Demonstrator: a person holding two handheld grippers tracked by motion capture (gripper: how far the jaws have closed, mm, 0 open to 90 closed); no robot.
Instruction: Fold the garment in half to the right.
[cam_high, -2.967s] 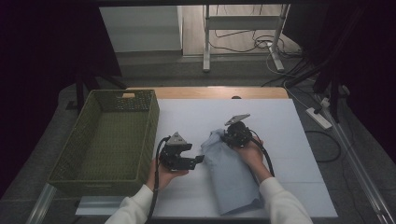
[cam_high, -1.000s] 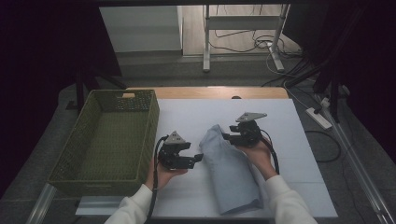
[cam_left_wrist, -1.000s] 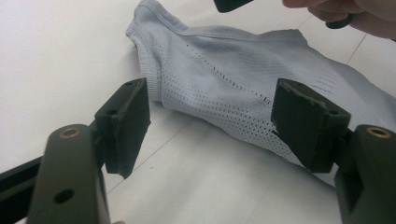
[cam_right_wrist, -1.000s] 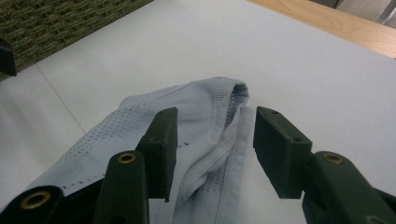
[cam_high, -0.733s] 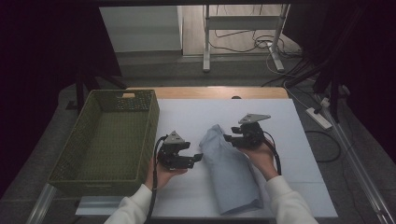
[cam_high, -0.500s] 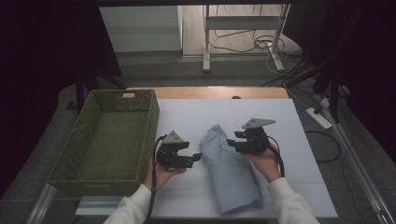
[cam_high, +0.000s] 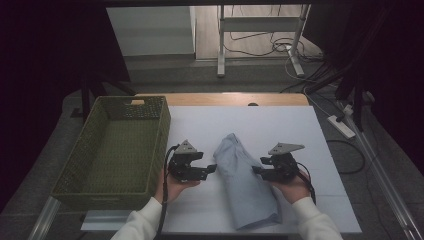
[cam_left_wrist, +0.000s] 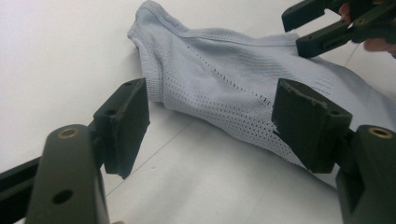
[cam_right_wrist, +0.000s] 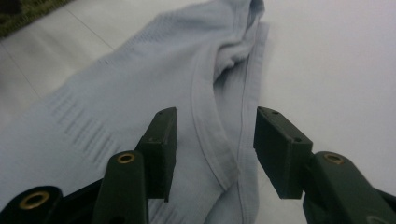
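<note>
The shirt (cam_high: 245, 185), pale blue and folded into a long strip, lay on the white desk (cam_high: 300, 130) between the two tools, its narrow bunched end toward the far edge and its wide end toward the person.

From above, the left tool (cam_high: 207, 170) sat just beside the shirt's left edge and the right tool (cam_high: 257, 171) just at its right edge, both pointing inward at the cloth. A green basket (cam_high: 95, 145) stood at the desk's left, well apart from the shirt.

The left tool's own camera (cam_left_wrist: 210, 116) showed what the high view could not: rows of fine perforations in the knit, and the jaws spread wide with the shirt's edge lying past them, untouched. The right tool (cam_left_wrist: 317, 23) appeared across the cloth.

The right tool's camera (cam_right_wrist: 212, 144) showed the ribbed hem seam running between its jaws, which stood apart over the cloth's edge, pinching nothing.
</note>
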